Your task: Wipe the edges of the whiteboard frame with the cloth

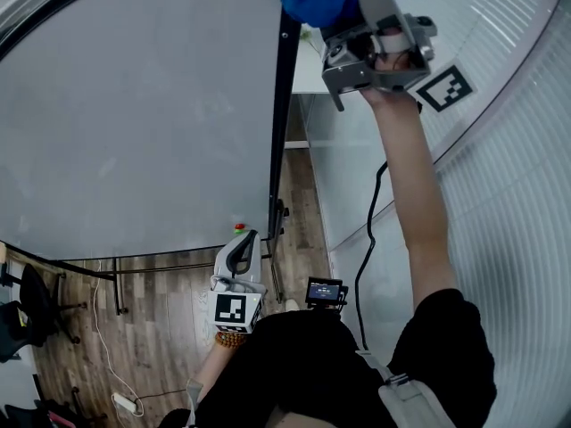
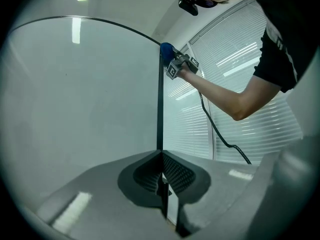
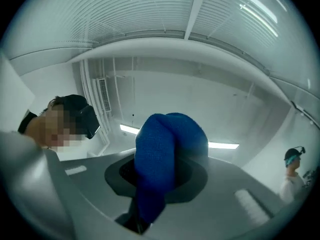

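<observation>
Closest to the lens: blue cloth, thick and nubbly, bunched into a rounded wad and clamped between the jaws of the right gripper, with a tail hanging down through them. Held high on an outstretched arm, at the top corner of the whiteboard, just beside the thin black frame along its vertical side; touching or not, hard to tell. Board surface pale grey, glossy, bare. Square black-and-white marker beside the raised hand, and a black cable trailing down from it.

Low down near the board's foot, left gripper pointing upward, jaws closed together on nothing, the frame's dark line running straight up behind them. Marker cube at its base, bead bracelet on the wrist just below.

Underneath, black stand legs on a wood-plank floor, with a white power strip and black chairs at the left. White slatted blinds along the wall to the right. Second person with headgear, small, far off in the right gripper view.
</observation>
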